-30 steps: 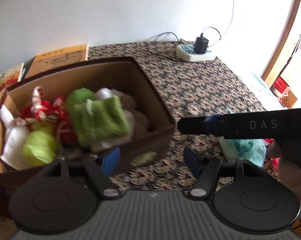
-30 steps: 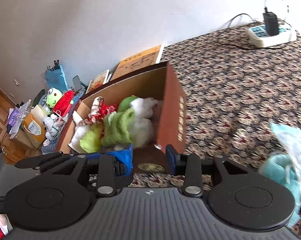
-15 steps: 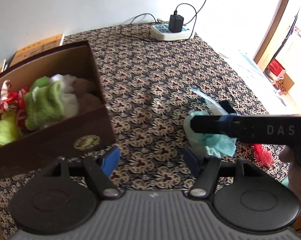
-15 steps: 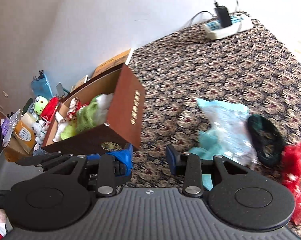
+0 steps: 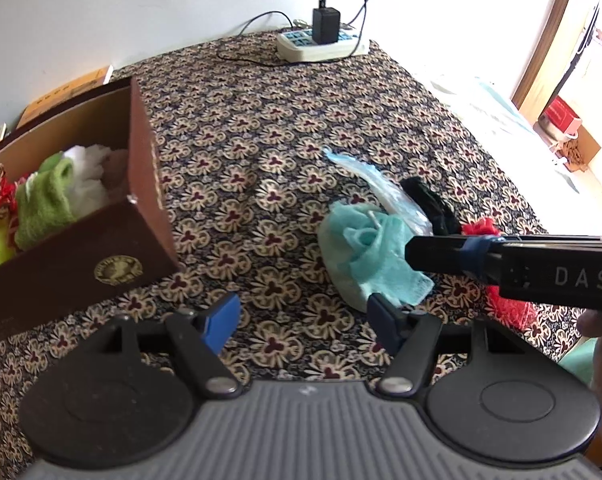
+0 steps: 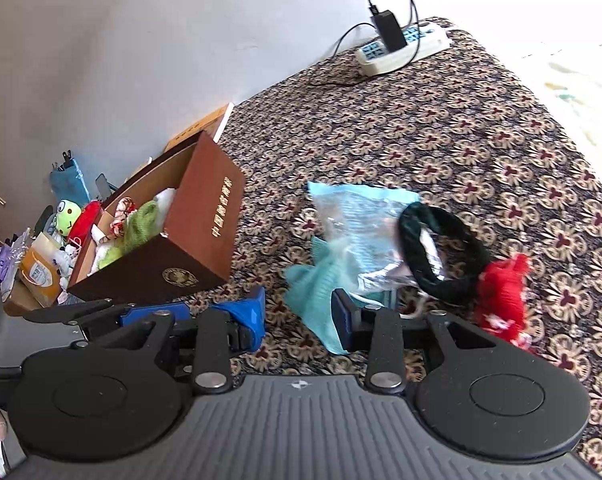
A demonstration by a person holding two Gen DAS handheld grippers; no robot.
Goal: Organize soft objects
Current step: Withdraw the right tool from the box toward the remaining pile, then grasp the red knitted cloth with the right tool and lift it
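A brown box [image 5: 101, 248] [image 6: 205, 216] on the patterned cloth holds several soft items, among them a green knit piece [image 5: 45, 200]. To its right lie a teal mesh cloth [image 5: 365, 248] [image 6: 321, 288], a clear plastic bag [image 6: 361, 220], a black fabric ring [image 6: 441, 256] and a red knit piece [image 6: 501, 296]. My left gripper [image 5: 303, 320] is open and empty, low over the cloth just left of the teal cloth. My right gripper [image 6: 299, 316] is open and empty, its right finger at the teal cloth's edge. The right gripper's body crosses the left wrist view [image 5: 521, 268].
A white power strip [image 5: 321, 44] [image 6: 401, 48] with a black charger and cables sits at the far edge by the wall. Books [image 5: 65, 92] lie behind the box. Toys and bags [image 6: 53, 240] crowd the floor left of the box.
Both grippers have swung right, away from the box and toward the loose pile. The teal cloth, bag, black ring and red piece have come into view. Both stayed open and empty.
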